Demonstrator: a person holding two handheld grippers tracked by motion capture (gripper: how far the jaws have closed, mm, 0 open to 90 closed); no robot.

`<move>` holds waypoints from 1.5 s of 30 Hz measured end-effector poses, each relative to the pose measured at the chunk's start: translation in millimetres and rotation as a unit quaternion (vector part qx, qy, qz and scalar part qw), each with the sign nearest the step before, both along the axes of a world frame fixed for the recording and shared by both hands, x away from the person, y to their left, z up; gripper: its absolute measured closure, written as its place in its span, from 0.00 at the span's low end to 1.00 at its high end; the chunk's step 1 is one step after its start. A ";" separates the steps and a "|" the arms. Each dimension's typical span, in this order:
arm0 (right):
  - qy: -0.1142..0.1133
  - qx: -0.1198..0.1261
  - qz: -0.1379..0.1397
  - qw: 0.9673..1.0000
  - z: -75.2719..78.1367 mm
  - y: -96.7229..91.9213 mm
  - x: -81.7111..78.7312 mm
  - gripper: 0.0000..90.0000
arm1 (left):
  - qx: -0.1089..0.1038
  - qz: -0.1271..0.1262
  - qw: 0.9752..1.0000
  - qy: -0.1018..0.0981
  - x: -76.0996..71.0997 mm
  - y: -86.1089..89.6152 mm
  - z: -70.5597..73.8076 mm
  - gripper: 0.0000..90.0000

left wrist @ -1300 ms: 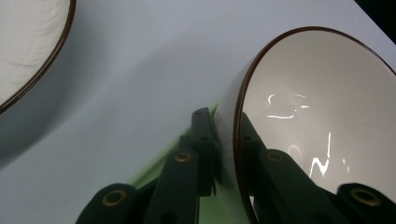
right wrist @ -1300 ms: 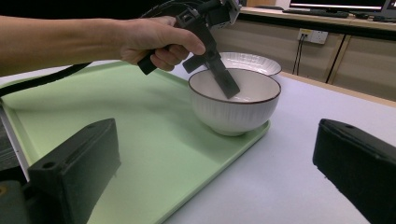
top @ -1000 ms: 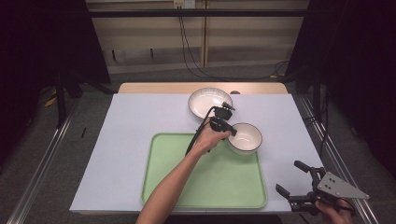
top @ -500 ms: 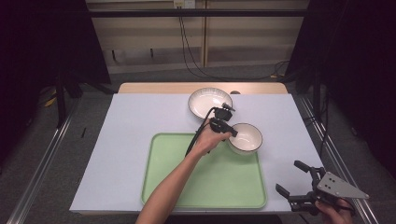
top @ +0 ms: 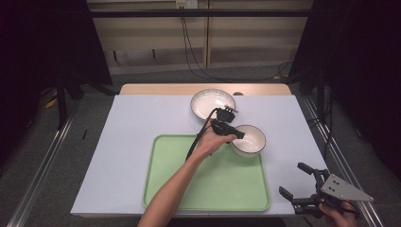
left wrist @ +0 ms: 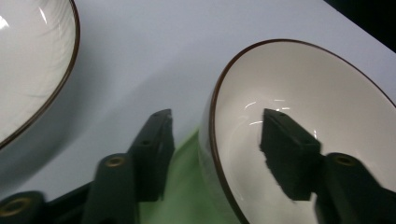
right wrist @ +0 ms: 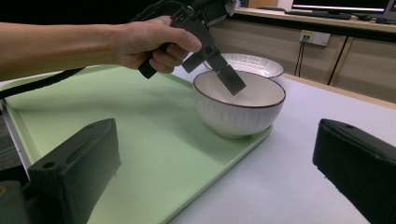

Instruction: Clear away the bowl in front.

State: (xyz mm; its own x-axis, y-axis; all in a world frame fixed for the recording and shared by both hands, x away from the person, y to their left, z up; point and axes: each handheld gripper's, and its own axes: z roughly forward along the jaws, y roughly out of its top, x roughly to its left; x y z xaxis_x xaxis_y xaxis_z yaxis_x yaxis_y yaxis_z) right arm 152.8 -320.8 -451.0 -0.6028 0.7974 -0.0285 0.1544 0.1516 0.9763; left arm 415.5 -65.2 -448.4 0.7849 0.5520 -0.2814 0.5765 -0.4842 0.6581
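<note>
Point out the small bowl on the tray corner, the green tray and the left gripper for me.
small bowl point(right wrist: 238, 114), right gripper view, on its ribbed outer wall.
green tray point(top: 208, 189), high view, on its bare floor.
left gripper point(left wrist: 215, 140), left gripper view, between its jaws, which have just been opening astride the bowl's rim.

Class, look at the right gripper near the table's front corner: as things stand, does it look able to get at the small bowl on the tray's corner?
Probably yes: the right gripper stands open, with bare tray and table before the small bowl. Only the left gripper, its jaws just opened astride the far rim, crowds it.
</note>
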 end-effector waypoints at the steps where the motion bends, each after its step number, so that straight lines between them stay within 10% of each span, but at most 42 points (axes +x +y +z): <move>1: 0.000 0.000 0.000 1.000 0.0 0.0 0.0 0.00 | 0.001 -0.004 1.000 -0.004 0.4 0.9 0.6 0.44; 3: -0.001 0.000 0.001 1.000 0.2 -0.2 -0.1 0.00 | 0.011 0.018 1.000 -0.012 -1.1 0.7 2.4 0.20; 8: -0.002 -0.001 0.001 1.000 0.0 -0.2 0.4 0.00 | -0.024 0.015 0.999 -0.023 -2.2 8.8 6.1 0.03; 22: -0.003 -0.003 -0.001 1.000 0.2 -0.1 1.4 0.00 | -0.061 0.042 0.992 -0.100 -21.3 43.8 31.6 0.03; 26: -0.005 -0.005 -0.002 1.000 0.9 -1.0 0.5 0.00 | -0.078 0.060 0.991 -0.086 -26.3 56.2 35.6 0.03; 45: -0.004 -0.001 -0.012 1.000 0.9 -2.8 0.2 0.01 | -0.060 0.110 0.980 -0.156 -58.1 127.9 57.1 0.04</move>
State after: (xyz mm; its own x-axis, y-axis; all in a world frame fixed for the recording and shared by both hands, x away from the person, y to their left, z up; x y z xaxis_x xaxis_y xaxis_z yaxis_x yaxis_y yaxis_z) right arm 153.0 -323.6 -450.1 -0.5833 0.8115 -0.0342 0.1501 0.1490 0.9774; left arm 357.5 62.7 -391.3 0.7093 0.6946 -0.1203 0.4205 -0.2799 0.8630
